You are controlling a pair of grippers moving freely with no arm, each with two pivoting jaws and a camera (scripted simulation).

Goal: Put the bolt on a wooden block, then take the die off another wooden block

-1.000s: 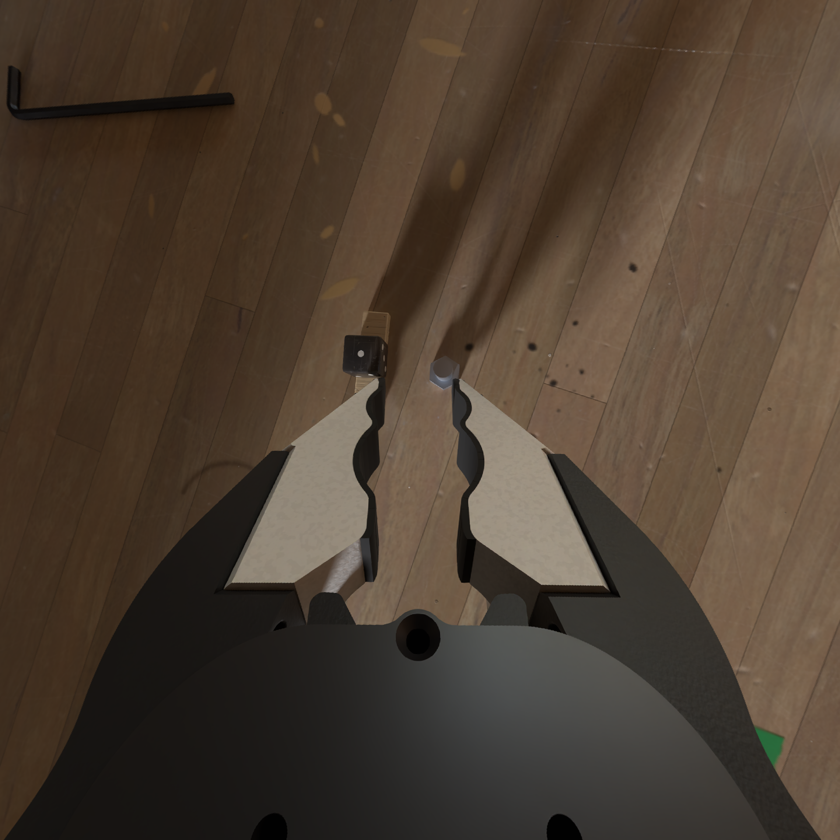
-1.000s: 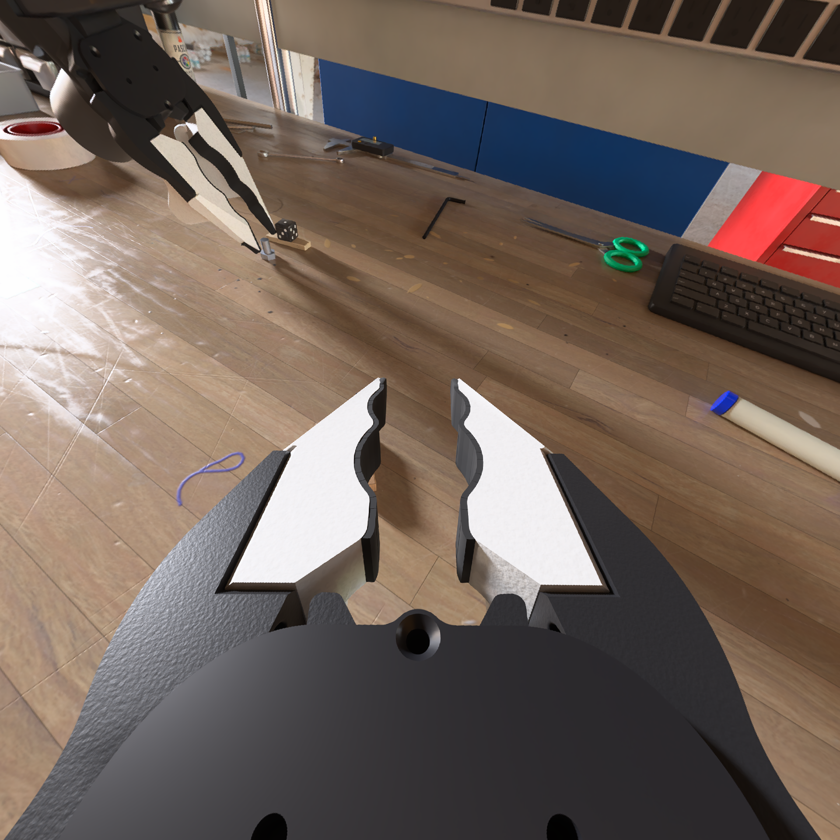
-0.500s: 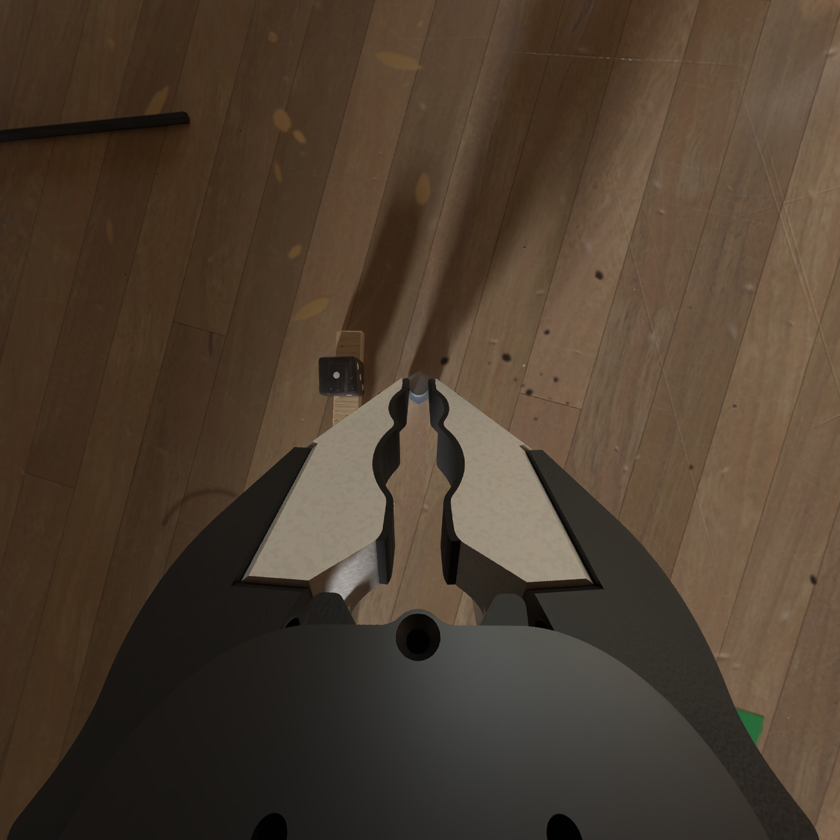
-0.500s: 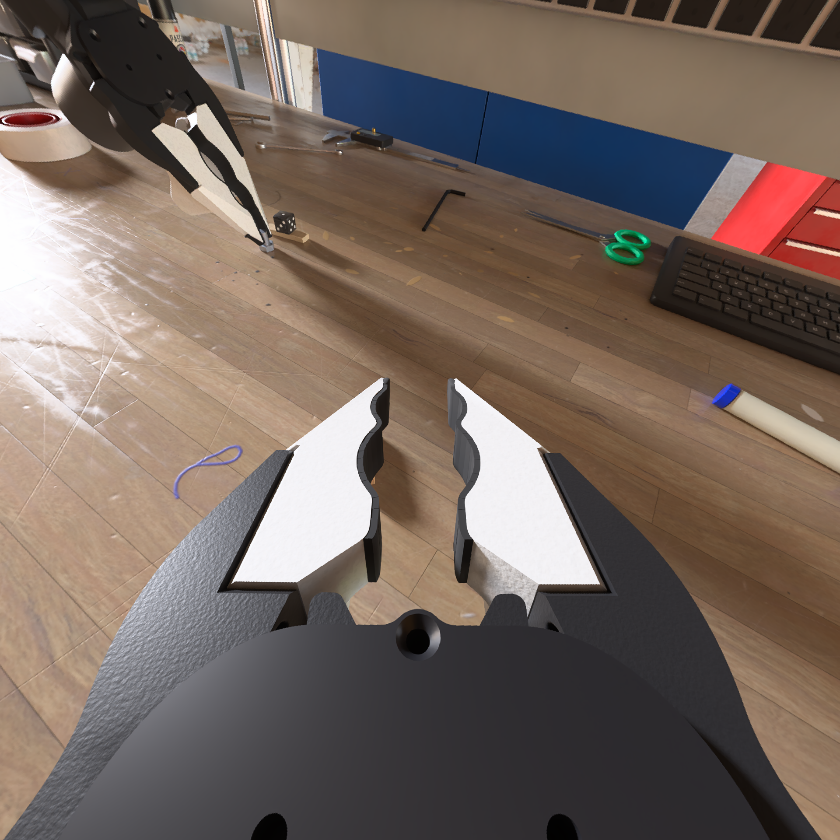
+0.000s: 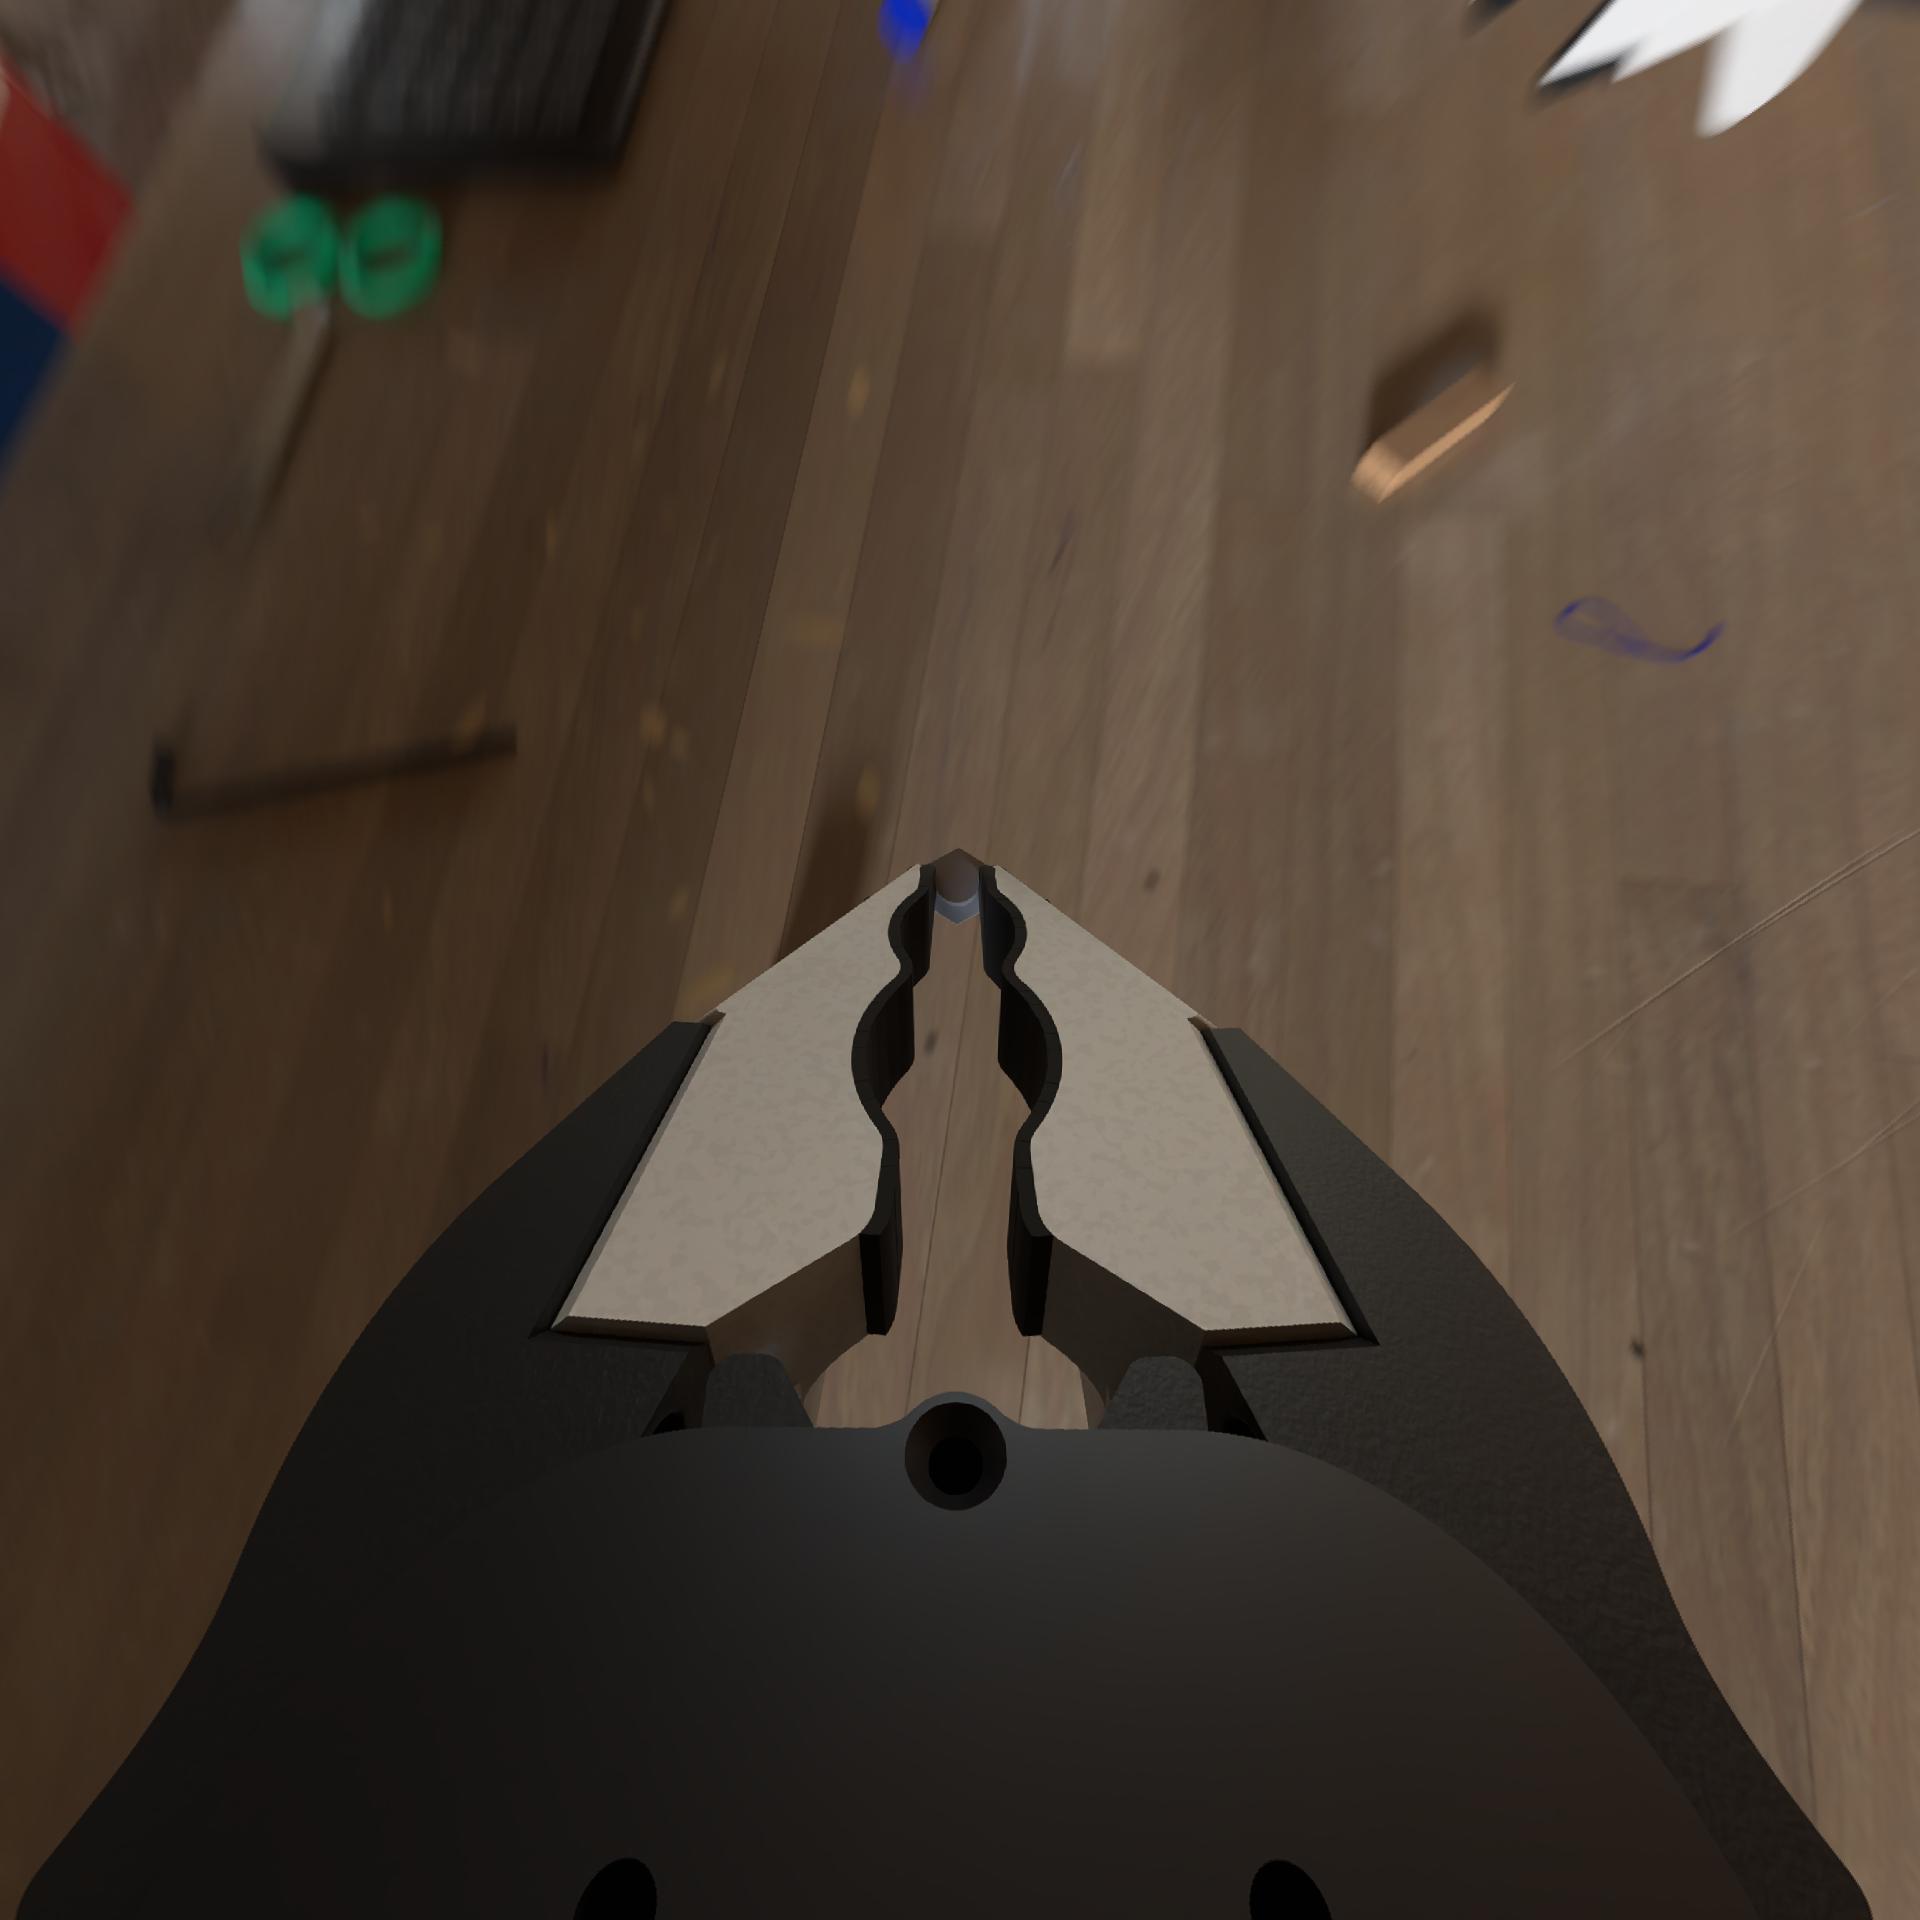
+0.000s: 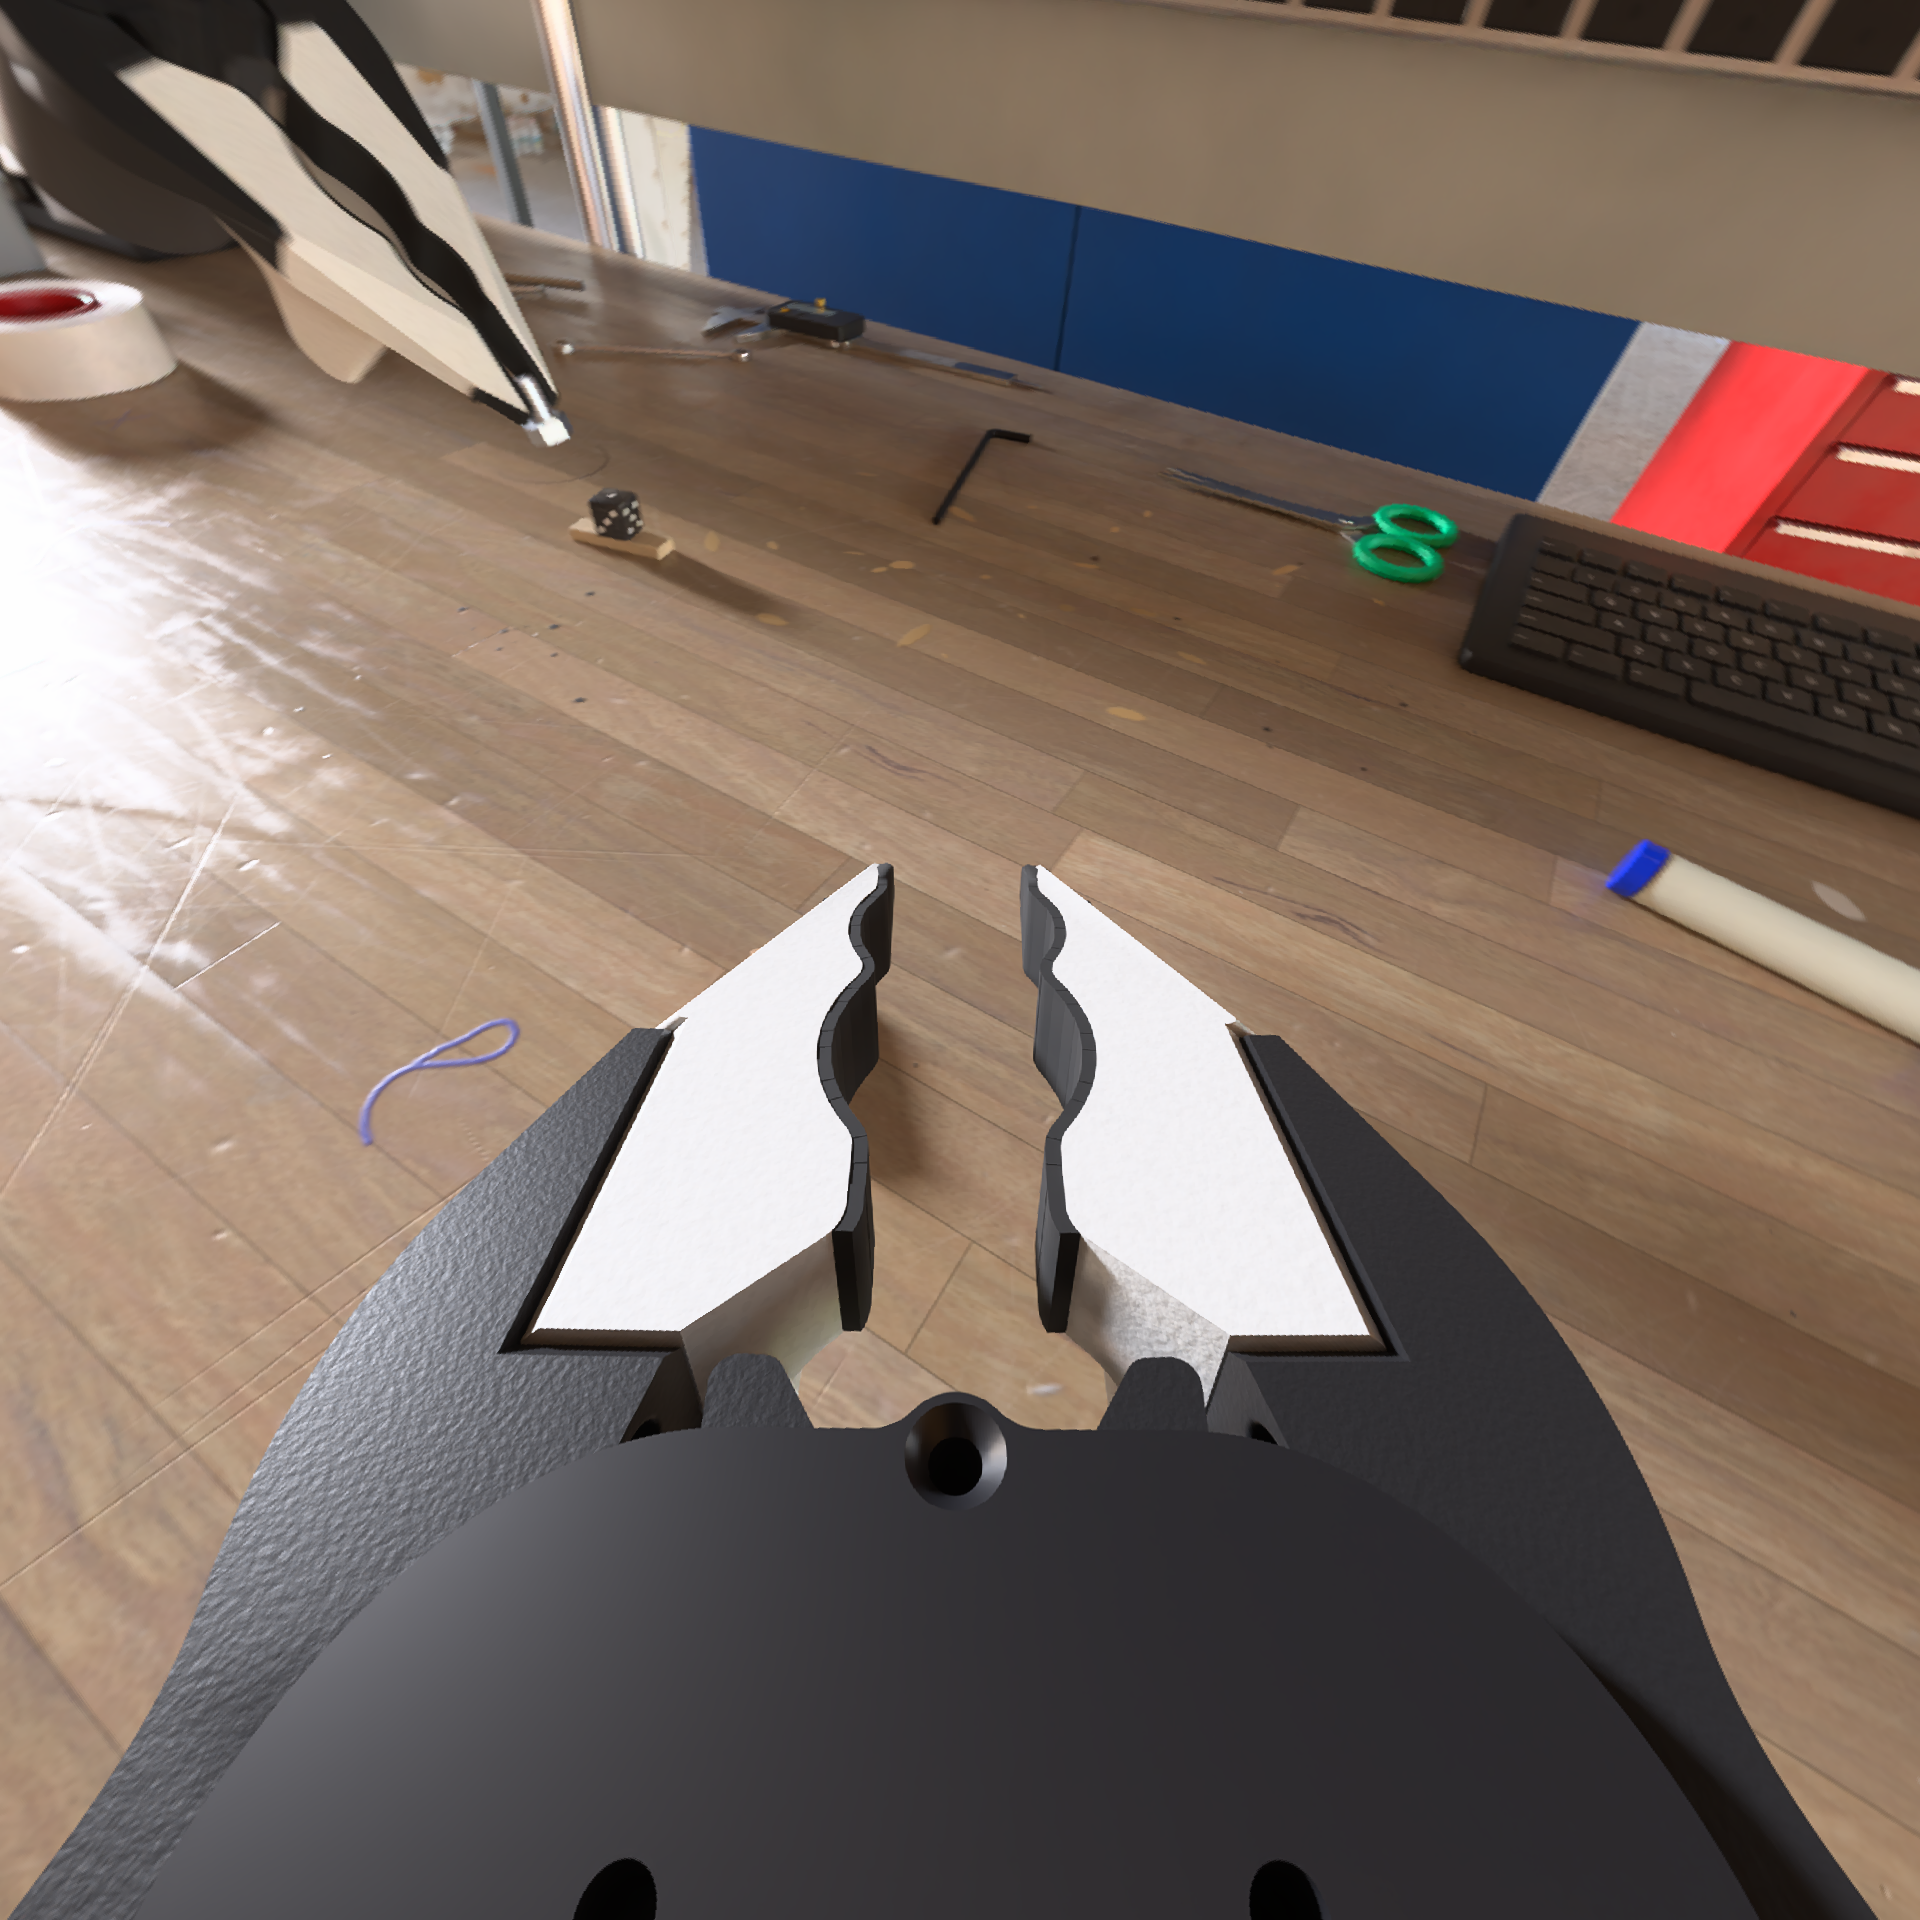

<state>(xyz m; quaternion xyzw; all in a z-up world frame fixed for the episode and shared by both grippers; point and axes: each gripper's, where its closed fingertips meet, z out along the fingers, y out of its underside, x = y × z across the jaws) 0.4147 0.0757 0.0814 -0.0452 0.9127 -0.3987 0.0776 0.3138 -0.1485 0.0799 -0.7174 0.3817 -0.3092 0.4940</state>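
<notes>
**A:** Change since half a second ago: left gripper [image 5: 954, 883] had just pinched the bolt [image 5: 955, 902] on the floor beside the die's block. Now it's lifted. In the right wrist view the bolt [image 6: 544, 421] hangs at the fingertips, clear of the floor.

**B:** Grip status?

**A:** Jaws pressed onto the bolt at the very tips, head just showing between them. Thin hold, I'd say (could twist or slip if swung hard).

**B:** And it's swinging. Left wrist view is blurred.

**A:** Yes, the camera has turned. It was looking down at the die; now it faces the free wooden block [image 5: 1432, 436], upper right and well apart. The blue rubber band [image 5: 1631, 636] is on the floor short of it.

**B:** So pick is done, transport under way?

**A:** My read. First step roughly half done, placement still to come.

**B:** Die?

**A:** Die [image 6: 615, 513] untouched, sitting on its own block [image 6: 621, 540], just below and beyond the raised bolt.

**B:** Right gripper?

**A:** Right gripper [image 6: 956, 883] spread, holding nothing, over bare floor, far from the die. Barely moved over the second. The hex key [image 6: 971, 473] and scissors [image 6: 1397, 540] are out of the way.
</notes>
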